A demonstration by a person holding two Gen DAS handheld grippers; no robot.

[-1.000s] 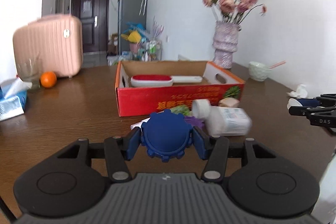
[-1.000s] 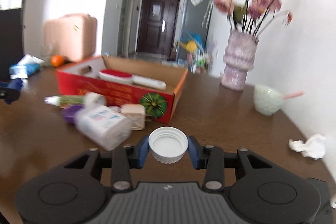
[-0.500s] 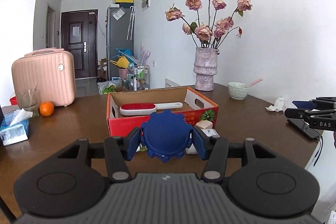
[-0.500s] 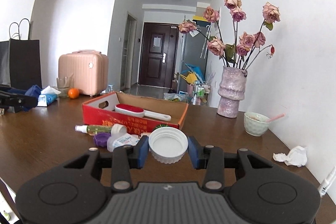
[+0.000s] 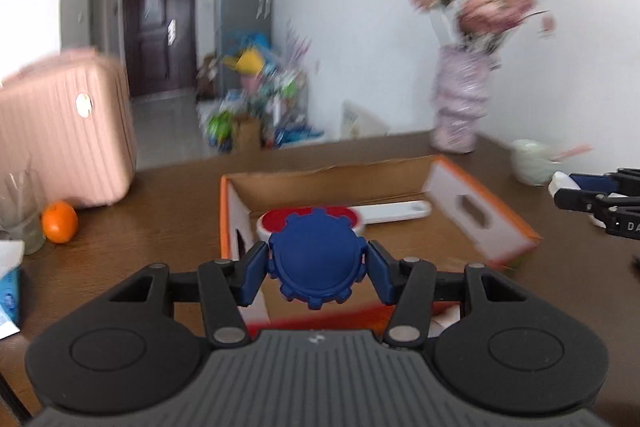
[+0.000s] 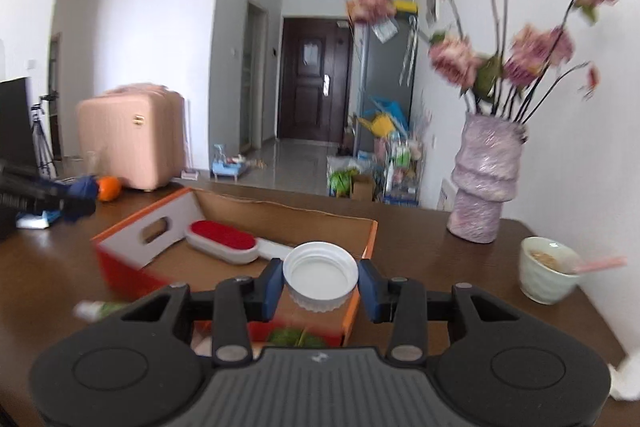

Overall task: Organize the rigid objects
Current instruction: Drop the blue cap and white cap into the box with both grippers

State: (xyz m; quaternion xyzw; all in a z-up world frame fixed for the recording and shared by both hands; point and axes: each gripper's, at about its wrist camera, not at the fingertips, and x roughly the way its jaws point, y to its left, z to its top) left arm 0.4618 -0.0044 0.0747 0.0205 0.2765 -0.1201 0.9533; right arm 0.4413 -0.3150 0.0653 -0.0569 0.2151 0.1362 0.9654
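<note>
My left gripper [image 5: 316,261] is shut on a blue gear-shaped piece [image 5: 316,263], held above the near left part of the red cardboard box [image 5: 508,227]. My right gripper [image 6: 320,281] is shut on a white jar lid [image 6: 320,277], held over the box's near right corner [image 6: 370,235]. Inside the box lies a red-and-white brush [image 5: 396,211], which also shows in the right wrist view [image 6: 224,241]. The right gripper shows at the right edge of the left wrist view [image 5: 600,199]. A small tube [image 6: 96,309] lies in front of the box.
A pink suitcase [image 5: 60,131], an orange [image 5: 60,227] and a glass [image 5: 18,211] stand at the left. A vase of flowers [image 6: 484,183] and a bowl with a spoon [image 6: 548,269] stand at the right. A tissue pack [image 5: 8,287] lies near left.
Both grippers have moved forward and over the box, each still holding its object. The loose items in front of the box have mostly dropped out of view under the grippers.
</note>
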